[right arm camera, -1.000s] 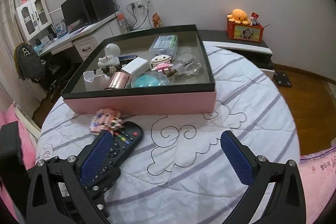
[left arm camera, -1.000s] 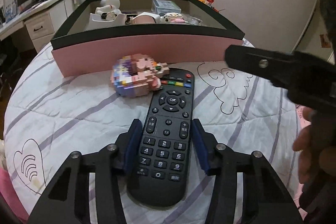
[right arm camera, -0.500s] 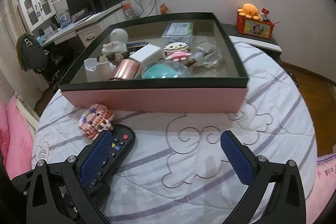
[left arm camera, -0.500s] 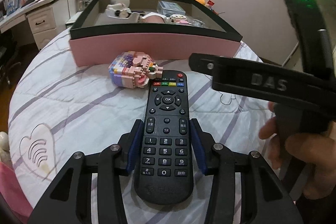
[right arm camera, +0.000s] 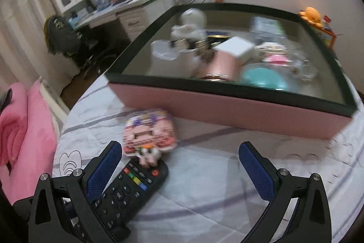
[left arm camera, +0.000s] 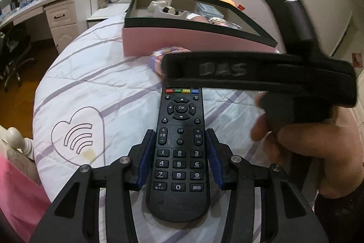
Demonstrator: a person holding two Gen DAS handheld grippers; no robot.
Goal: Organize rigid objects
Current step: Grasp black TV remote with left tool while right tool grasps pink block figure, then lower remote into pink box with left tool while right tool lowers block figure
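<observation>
L gripper (left arm camera: pixel 179 158): nearest, low centre of the left wrist view; fingers (left arm camera: pixel 145 161) narrow, blue pads flush on both long edges of the remote (left arm camera: pixel 179 147) at the number keys. Holding it, I judge.
Remote: black, face up, lengthwise toward 12; butt end behind the pads, colour keys at the far end. Whether it's off the quilt (left arm camera: pixel 95 83) can't tell.
R gripper (right arm camera: pixel 179 165): fingers wide, nothing between them; left pad hangs over the remote's top end, right pad over bare quilt. View blurred.
Block figure (right arm camera: pixel 149 131): pink/purple brick toy just past the remote's tip at 12, looks touching it; lies right at the foot of the box wall.
Box (right arm camera: pixel 227 111): pink sides, dark rim, at 12–1, already holds white figurine, pink cup, teal bowl, clear bits; front-left floor looks free.
Step, as I read it: carry remote into box.
Doing it well: keep squeeze even, grip is behind mid-length so the tip may droop; lift straight first so the tip clears toy and rim, then go fwd, set flat in the free patch.
Risk: R gripper crosses above the remote in the left view; keep the two apart.
</observation>
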